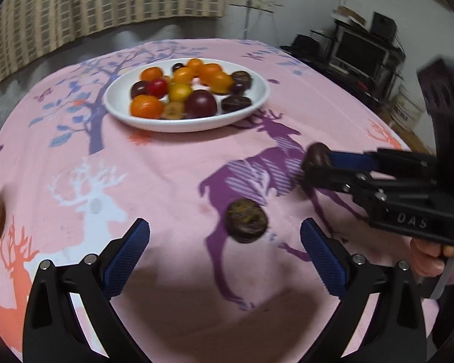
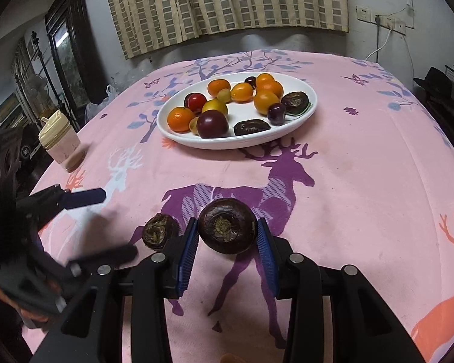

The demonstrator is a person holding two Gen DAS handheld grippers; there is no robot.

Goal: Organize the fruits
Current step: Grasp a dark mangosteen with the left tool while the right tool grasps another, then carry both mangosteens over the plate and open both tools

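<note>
A white oval plate (image 1: 258, 98) (image 2: 310, 112) holds several orange, yellow, red and dark fruits at the far middle of the pink tablecloth. My right gripper (image 2: 227, 233) is shut on a dark brown water chestnut (image 2: 227, 225), held just above the cloth; it also shows in the left wrist view (image 1: 316, 154). A second water chestnut (image 1: 246, 220) (image 2: 159, 231) lies on the cloth between and ahead of my left gripper's fingers. My left gripper (image 1: 225, 236) is open and empty, low over the cloth; in the right wrist view (image 2: 118, 224) it is at the left.
A pink lidded cup (image 2: 60, 139) stands near the table's left edge. The pink deer-print tablecloth (image 1: 166, 166) covers the table. A curtain hangs behind the table. A dark TV stand (image 1: 366, 51) is at the right beyond the table edge.
</note>
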